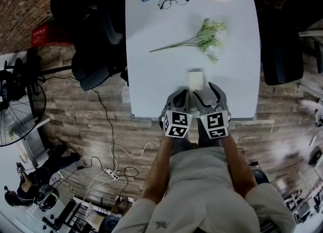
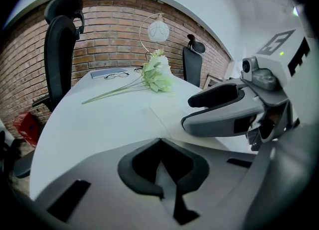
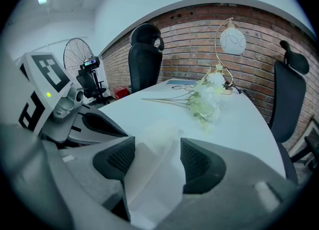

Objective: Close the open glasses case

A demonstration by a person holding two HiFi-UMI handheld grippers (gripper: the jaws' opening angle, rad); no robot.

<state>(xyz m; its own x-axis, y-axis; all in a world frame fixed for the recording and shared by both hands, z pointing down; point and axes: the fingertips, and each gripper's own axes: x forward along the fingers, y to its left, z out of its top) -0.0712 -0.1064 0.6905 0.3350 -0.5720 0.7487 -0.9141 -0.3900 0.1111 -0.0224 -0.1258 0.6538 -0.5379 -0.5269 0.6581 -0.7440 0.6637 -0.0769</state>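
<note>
Case (image 1: 196, 79): laid on the table (image 1: 151, 75); pale and flat-looking, and no shut lid is shown.
Left hand-held gripper (image 2: 160, 142): held just left of the case; its jaws are seen together, with nothing between them.
Right hand-held gripper (image 3: 157, 147): set at the case's near end; its jaws are held apart with the case between them. Contact with the pads cannot be told.
Others: flowers (image 1: 209, 35) and glasses (image 1: 173, 1) are seen beyond the case, well apart from it.
Done: the case is straddled by the right jaws.
Left: the closing itself is judged not yet done. The lid is yet to be folded over and pressed shut.
</note>
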